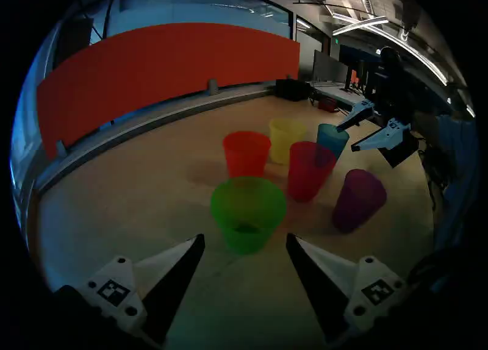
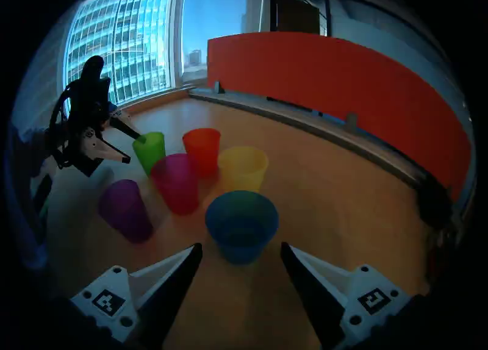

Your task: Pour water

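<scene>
In the left gripper view, a long orange partition (image 1: 165, 69) stood far ahead and to the left, beyond the pale wooden surface (image 1: 122, 191). Ceiling light strips (image 1: 363, 25) ran overhead to the right. In the right gripper view, a glass-fronted tower (image 2: 122, 45) showed through the windows ahead-left.

- Green cup (image 1: 248, 213), orange cup (image 1: 246, 153), yellow cup (image 1: 287, 139), pink cup (image 1: 310, 170), blue cup (image 2: 241, 225), purple cup (image 1: 358, 199): translucent plastic, smooth walls, slight sheen.
- Desk (image 1: 134, 191): pale wood-look top, smooth, semi-matt, w/ faint coloured reflections beside the cups.
- Left tool (image 1: 244, 235) & right tool (image 2: 240, 245): white hard plastic, matt; inner finger faces black, matt; b/w printed marker on each finger.
- Orange panel (image 1: 165, 69) behind desk: flat, smooth, matt.
- Windows (image 2: 122, 51): glass, glossy.
</scene>
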